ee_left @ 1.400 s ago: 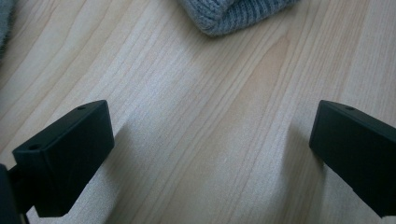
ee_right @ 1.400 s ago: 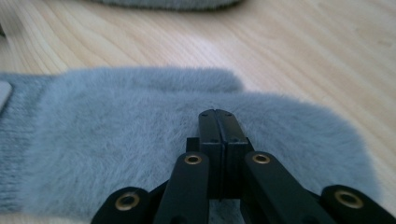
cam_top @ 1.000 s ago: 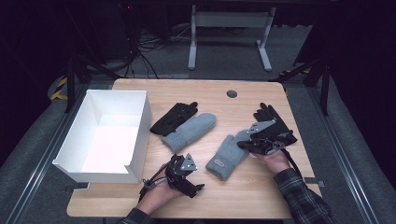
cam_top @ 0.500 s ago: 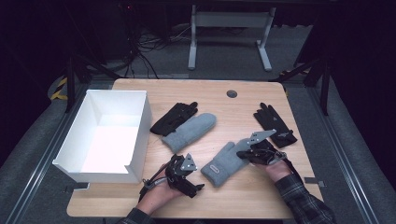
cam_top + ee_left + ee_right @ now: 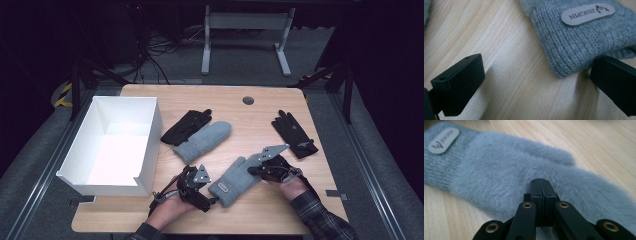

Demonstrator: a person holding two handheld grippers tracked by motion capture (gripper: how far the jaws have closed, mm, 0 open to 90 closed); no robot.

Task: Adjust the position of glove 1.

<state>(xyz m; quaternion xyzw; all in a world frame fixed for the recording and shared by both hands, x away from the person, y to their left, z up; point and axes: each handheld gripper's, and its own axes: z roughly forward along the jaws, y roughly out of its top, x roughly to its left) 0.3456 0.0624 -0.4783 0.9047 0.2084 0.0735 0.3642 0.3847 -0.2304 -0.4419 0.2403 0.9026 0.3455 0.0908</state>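
A grey fuzzy mitten (image 5: 235,180) lies at the front middle of the wooden table (image 5: 260,107), its knit cuff with a pale label (image 5: 587,13) toward my left gripper (image 5: 210,202). That gripper is open and low over the table, and the cuff corner (image 5: 564,70) reaches between its jaws beside the right one. My right gripper (image 5: 252,171) is shut, its jaws (image 5: 540,182) pressed together on the fur at the mitten's (image 5: 499,177) fingertip end. A second grey mitten (image 5: 202,140) lies mid-table, beside a black glove (image 5: 186,126).
A white open box (image 5: 150,130) stands at the left of the table. Another black glove (image 5: 295,134) lies at the right. A round cable hole (image 5: 248,100) is near the far edge. A metal stand base (image 5: 245,45) is on the floor beyond.
My right gripper has moved left and toward the front edge, and the grey mitten has slid with it toward my left gripper. The left gripper has stayed in place.
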